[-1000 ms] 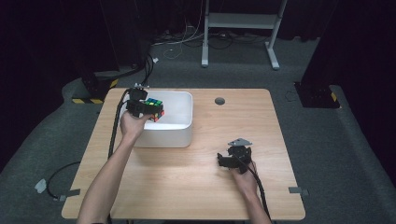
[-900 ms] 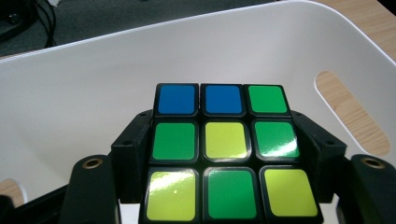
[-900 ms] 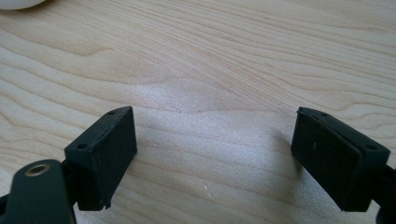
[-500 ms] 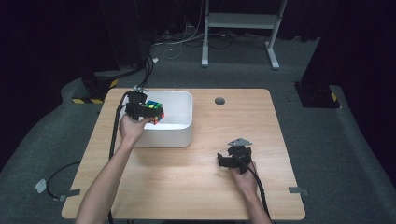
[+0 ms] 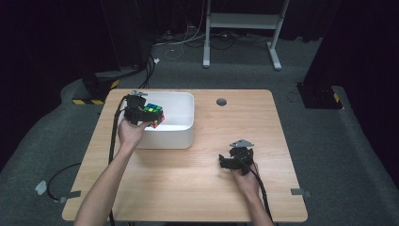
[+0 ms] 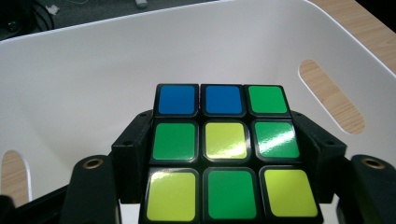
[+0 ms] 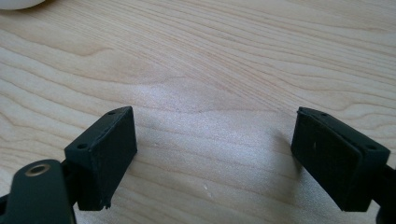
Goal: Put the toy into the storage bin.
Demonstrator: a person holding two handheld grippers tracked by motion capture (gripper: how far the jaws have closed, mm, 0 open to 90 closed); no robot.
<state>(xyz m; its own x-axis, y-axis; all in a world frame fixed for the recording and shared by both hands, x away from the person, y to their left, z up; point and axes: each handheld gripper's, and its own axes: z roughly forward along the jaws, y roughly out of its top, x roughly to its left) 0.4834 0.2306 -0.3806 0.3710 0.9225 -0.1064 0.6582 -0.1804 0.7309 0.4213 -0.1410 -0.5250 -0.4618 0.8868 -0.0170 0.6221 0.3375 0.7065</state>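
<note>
Puzzle cube (image 6: 224,154) held above the inside of the white bin (image 5: 181,110), near its left wall; top face shows glossy blue, green and yellow-green stickers on a black frame, with a red side seen in the high view. Left gripper (image 5: 141,114) clamped on the cube, one black jaw pressed flat against each side, cube sitting square between them and reaching past the jaw tips. Bin: smooth white plastic, rounded corners, oval handle slots cut in the end walls with the table (image 5: 188,188) visible through them; its walls ring the cube on all sides, none touching it as far as can be told. Table: pale wood, fine wavy grain, a round dark hole (image 5: 221,101) near the far edge. Right gripper (image 7: 215,154) low over bare wood at the right front, well apart from the bin, jaws spread wide with nothing between them; matte black block-shaped pads. Dark grey floor around, cables (image 5: 141,75) trailing behind the table
</note>
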